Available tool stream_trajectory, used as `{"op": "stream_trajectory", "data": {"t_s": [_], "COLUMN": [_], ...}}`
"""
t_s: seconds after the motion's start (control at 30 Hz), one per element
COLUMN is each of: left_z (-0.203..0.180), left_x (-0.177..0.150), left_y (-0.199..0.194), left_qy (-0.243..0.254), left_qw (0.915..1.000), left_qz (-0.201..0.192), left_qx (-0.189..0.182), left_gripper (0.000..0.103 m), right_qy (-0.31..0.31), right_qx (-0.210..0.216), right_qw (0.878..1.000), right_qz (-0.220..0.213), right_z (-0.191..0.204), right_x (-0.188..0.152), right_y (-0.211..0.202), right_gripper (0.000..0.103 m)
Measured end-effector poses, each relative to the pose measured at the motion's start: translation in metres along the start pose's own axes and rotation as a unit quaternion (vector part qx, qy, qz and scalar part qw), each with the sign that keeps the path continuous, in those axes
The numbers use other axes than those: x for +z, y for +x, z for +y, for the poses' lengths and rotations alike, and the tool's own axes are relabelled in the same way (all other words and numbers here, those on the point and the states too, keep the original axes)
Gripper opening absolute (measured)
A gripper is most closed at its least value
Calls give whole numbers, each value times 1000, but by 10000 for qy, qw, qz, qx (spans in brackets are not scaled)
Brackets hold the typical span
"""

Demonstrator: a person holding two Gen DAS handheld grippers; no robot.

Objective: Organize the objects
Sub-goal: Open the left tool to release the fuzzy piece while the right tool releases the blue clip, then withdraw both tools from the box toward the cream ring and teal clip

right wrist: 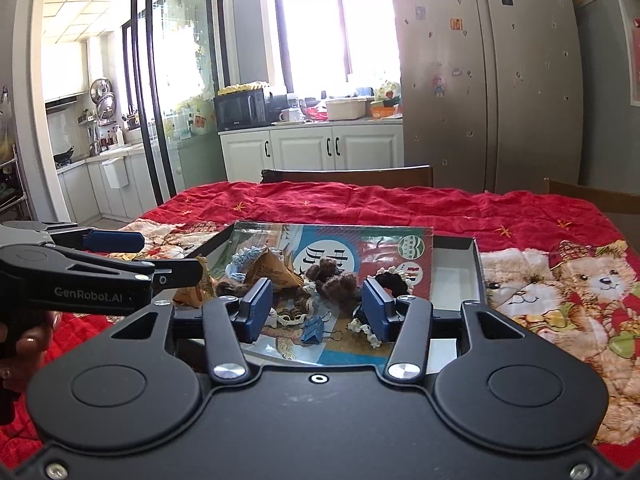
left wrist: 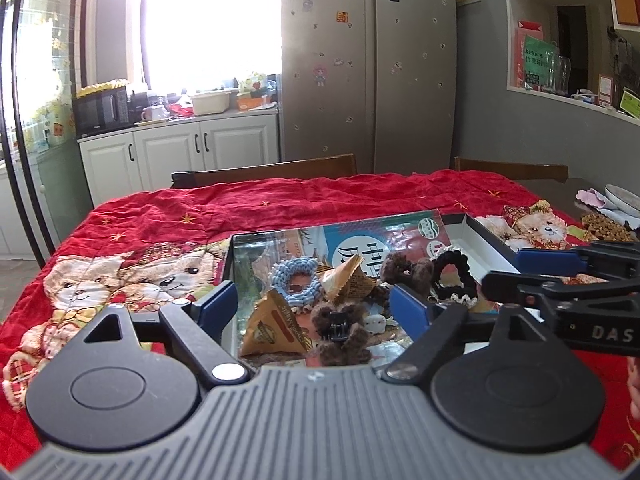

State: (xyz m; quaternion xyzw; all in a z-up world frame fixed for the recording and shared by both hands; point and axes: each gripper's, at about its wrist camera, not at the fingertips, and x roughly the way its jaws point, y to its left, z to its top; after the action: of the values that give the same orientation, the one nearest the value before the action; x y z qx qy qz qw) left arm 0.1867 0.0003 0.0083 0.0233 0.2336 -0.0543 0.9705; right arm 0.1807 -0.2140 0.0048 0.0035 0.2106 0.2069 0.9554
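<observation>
Left wrist view: left gripper (left wrist: 314, 300) jaws spread wide, empty, above box (left wrist: 486, 236) on red cloth (left wrist: 280, 204); blue scrunchie (left wrist: 296, 284), snack packets (left wrist: 276, 326), brown hair clip (left wrist: 340, 328) inside

Right wrist view: right gripper (right wrist: 318, 306) jaws released, empty; blue binder clip (right wrist: 314, 330) below

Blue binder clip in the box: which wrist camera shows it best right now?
Right wrist view: the blue binder clip lies unobstructed between that gripper's fingers, wire handles visible. In the left wrist view I cannot pick it out; that gripper's right finger and the hair accessories cover that area.
</observation>
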Motion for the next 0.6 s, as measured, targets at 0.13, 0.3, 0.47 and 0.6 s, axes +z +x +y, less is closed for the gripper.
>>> {"op": "stream_trajectory", "data": {"t_s": [0.13,0.3,0.47,0.6], "left_z": [-1,-2,-4,-3], "left_x": [0,-2,-11,-19], "left_y": [-10,-20,-28,-31], "left_qy": [2,-61,-90,-108], "left_qw": [10000,9999,9999,9998], "left_qz": [-30,-8,52,120], "left_qx": [69,79,123,121], "left_gripper": [92,93,95,95], "right_qy": [-108,-190,-183,-134], "right_qx": [13,49,44,18], "right_qw": [9999,9998,9998,9999], "right_qz": [-43,-86,-65,32], "right_z": [4,7,6,1], "right_x": [0,-1,-8,-17], "right_y": [-21,-43,-55,-55], "right_gripper": [53,59,60,60]}}
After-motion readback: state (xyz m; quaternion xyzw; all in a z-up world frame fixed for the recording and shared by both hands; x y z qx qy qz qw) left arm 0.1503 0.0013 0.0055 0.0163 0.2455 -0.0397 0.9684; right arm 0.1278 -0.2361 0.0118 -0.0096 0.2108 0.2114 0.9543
